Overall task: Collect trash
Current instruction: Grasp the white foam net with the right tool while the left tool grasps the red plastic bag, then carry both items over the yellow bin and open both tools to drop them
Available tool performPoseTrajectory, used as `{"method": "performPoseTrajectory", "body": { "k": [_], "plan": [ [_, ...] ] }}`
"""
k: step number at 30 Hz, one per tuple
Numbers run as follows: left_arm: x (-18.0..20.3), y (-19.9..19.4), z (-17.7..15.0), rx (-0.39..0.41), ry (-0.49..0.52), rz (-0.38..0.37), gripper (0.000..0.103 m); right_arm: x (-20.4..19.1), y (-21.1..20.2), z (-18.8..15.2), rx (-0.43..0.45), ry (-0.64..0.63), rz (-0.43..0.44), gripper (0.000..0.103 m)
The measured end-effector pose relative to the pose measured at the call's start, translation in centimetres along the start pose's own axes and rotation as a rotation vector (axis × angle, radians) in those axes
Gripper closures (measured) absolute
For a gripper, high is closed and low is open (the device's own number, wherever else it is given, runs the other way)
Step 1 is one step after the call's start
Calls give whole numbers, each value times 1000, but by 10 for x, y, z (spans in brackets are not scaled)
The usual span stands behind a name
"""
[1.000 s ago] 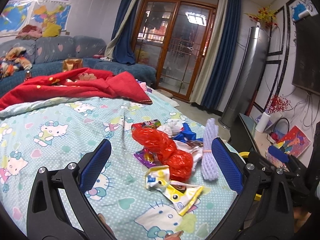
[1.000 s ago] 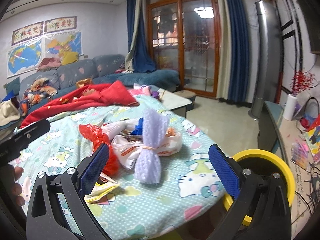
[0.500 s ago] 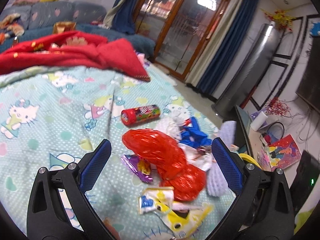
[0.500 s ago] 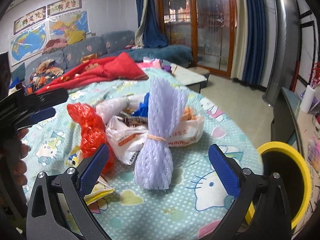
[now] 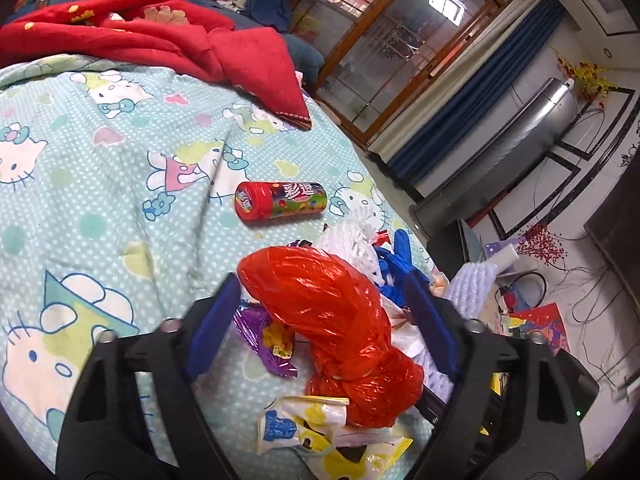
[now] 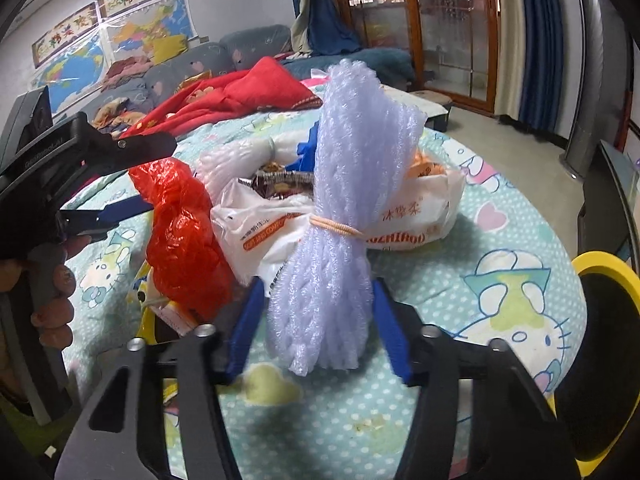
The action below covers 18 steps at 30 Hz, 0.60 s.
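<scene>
Two grabs: our left gripper (image 5: 320,320) closing around the red bag (image 5: 328,320), right gripper (image 6: 316,324) closing around the foam net (image 6: 344,216); neither pinched yet. Both light, squashy; take them mid-body.

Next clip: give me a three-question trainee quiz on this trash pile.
1. True or false: the candy tube lies on its side, apart from the pile.
2. What sits between the right gripper's fingers? A) foam net bundle B) red bag C) white bag
3. What colour is the bin rim at the bed's edge?

Key: 1 true; 2 A; 3 yellow.
</scene>
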<state>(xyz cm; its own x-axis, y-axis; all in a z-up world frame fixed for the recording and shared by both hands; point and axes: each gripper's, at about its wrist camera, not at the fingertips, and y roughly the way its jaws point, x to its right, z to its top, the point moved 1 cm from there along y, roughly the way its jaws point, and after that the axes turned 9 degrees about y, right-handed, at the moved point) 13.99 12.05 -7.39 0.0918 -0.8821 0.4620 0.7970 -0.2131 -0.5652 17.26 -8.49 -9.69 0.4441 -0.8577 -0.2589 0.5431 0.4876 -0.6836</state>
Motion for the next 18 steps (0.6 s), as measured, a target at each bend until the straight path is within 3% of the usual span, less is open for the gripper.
{"method": "performPoseTrajectory", "body": {
  "k": [4, 7, 18],
  "plan": [
    [3, -5, -3, 2, 12, 8, 72, 2, -4, 1, 0, 6, 11, 70],
    [4, -12, -5, 16, 15, 8, 88, 2, -11, 1, 9, 11, 21, 72],
    [34, -57, 7, 142, 104, -12, 94, 5, -39, 14, 76, 0, 55, 73]
  ]
}}
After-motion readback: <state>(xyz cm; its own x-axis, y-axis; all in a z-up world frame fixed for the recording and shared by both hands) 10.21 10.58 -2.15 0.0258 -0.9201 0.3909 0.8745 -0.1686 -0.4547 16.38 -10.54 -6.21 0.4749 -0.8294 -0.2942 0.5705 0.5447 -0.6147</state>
